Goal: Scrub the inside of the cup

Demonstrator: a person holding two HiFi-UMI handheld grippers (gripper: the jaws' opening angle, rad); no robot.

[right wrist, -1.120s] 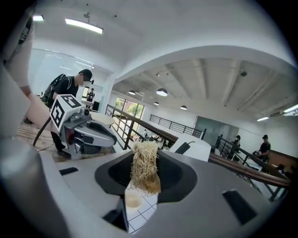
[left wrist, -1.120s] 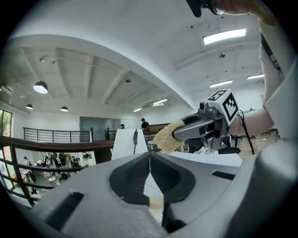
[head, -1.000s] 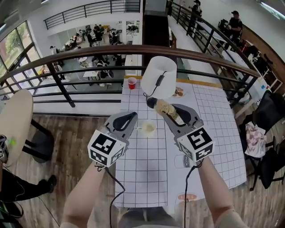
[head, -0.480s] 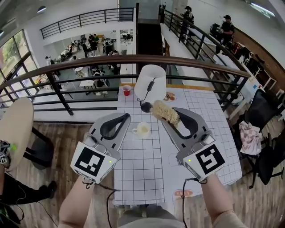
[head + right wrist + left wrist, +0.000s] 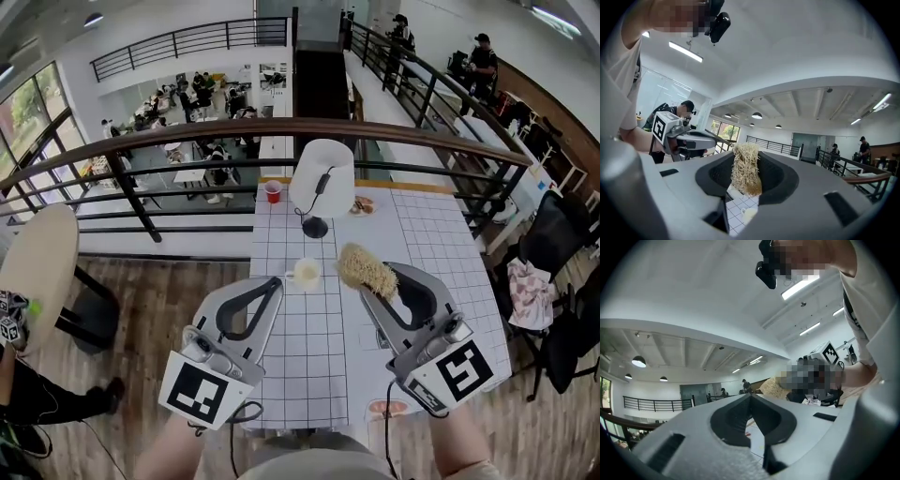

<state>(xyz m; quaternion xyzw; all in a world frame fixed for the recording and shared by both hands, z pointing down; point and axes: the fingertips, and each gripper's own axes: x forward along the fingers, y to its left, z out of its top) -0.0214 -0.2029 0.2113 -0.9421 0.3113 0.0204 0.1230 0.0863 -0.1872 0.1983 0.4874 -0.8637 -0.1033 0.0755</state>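
Cup (image 5: 306,273) waits near the table's (image 5: 309,366) left edge (unsteadied): right gripper (image 5: 381,286) clamps the scrubber (image 5: 362,266) ready, left gripper (image 5: 277,282) closed on nothing.

White gridded table (image 5: 441,234) on wood floor (image 5: 150,300) beside a dark balcony railing (image 5: 225,128), windows (image 5: 23,127) left.

The grid-patterned table (image 5: 309,356) carries a pale cup (image 5: 306,273), a white lamp (image 5: 322,178), a red cup (image 5: 273,192) and a small dish (image 5: 362,204).

So the left gripper (image 5: 273,284) and right gripper (image 5: 379,292) are grey, black-lined inside, with a black-and-white marker cube (image 5: 208,389) on each and black cables (image 5: 387,441) at the bottom edge. The shirt (image 5: 876,333) is probably white.
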